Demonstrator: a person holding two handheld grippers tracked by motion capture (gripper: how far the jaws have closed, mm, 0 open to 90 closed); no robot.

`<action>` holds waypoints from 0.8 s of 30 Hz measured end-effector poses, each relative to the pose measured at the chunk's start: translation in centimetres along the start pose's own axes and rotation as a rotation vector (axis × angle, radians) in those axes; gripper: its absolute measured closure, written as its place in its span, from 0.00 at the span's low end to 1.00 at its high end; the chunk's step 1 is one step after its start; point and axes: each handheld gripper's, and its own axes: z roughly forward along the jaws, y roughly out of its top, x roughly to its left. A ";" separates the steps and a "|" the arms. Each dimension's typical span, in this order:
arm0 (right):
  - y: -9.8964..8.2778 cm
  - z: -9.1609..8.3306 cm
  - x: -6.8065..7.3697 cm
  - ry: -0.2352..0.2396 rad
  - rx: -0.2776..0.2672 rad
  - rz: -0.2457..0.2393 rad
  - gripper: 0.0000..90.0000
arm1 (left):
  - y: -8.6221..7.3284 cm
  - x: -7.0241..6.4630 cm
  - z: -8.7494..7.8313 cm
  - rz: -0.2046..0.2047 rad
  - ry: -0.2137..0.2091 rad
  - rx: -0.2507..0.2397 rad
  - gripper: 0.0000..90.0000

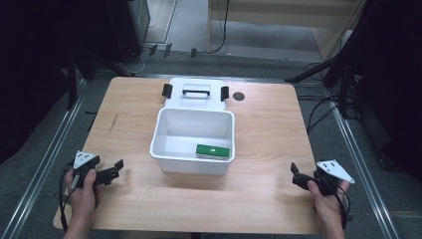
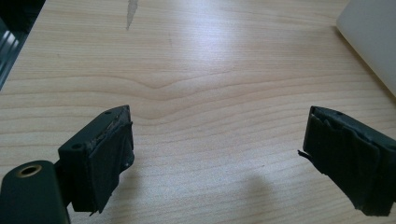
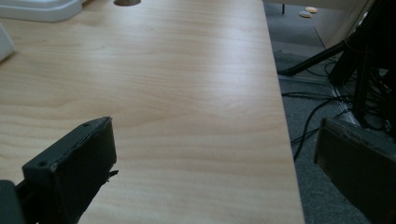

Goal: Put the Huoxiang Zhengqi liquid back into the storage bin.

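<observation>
light: we see overhead glare on the table (image 2: 196, 60)
surroundings: dark
focus: our near jaws blur softly

White bin (image 1: 166, 130) containing a green box (image 1: 214, 151) with a white mark. Pale wood-grain surface (image 1: 268, 129); black tongs (image 1: 115, 168), grey top plates.

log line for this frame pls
left gripper: open, empty | right gripper: open, empty | green box: inside white bin | lid: behind bin
</observation>
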 end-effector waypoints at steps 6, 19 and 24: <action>-2.3 -1.5 -1.8 -0.009 -0.026 0.054 0.00 | 0.0 -0.1 0.1 0.011 0.005 0.011 0.10; -2.5 -1.1 -1.3 -0.022 -0.038 0.025 0.00 | 0.1 -0.3 0.2 0.028 0.020 0.017 0.10; -2.4 -0.9 -1.7 -0.005 -0.011 0.055 0.00 | 0.1 -0.3 0.2 0.026 0.016 0.019 0.10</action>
